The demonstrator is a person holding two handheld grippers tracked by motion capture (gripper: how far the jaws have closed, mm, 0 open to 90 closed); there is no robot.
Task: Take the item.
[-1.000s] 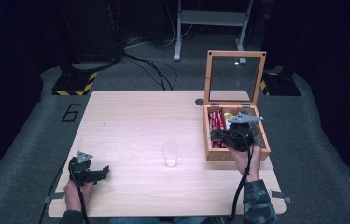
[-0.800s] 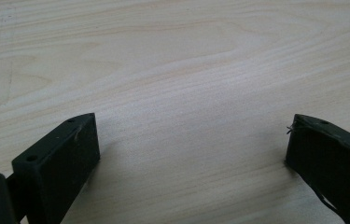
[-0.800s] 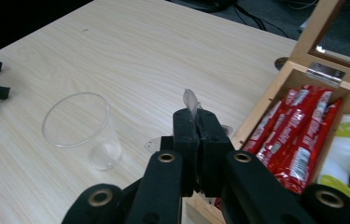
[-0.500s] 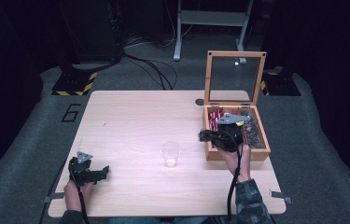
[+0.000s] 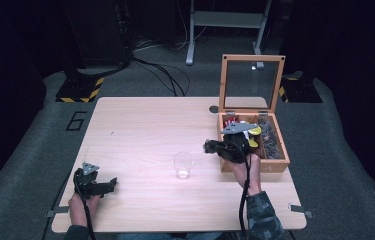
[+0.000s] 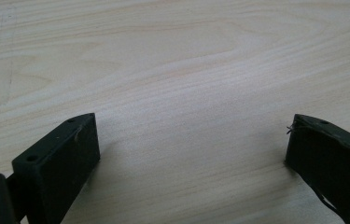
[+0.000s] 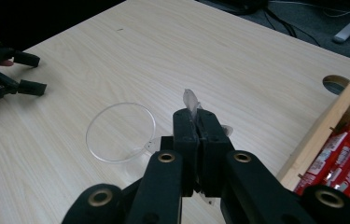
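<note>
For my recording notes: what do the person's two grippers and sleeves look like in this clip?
Both the left gripper and the right gripper are black, each with two flat, blocky jaws, brass-coloured pivot pins, a grey three-cornered plate on top and a black cable trailing back along the forearm. The right forearm wears a dark camouflage-patterned sleeve.

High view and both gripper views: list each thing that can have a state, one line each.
Wooden box with glass-paned lid: open, lid upright.
Clear plastic cup: upright on the table, empty.
Left hand-held gripper: open, low over bare wood, holding nothing.
Right hand-held gripper: shut on a small clear plastic piece, beside the cup.
Red packets: lying inside the box.
</note>
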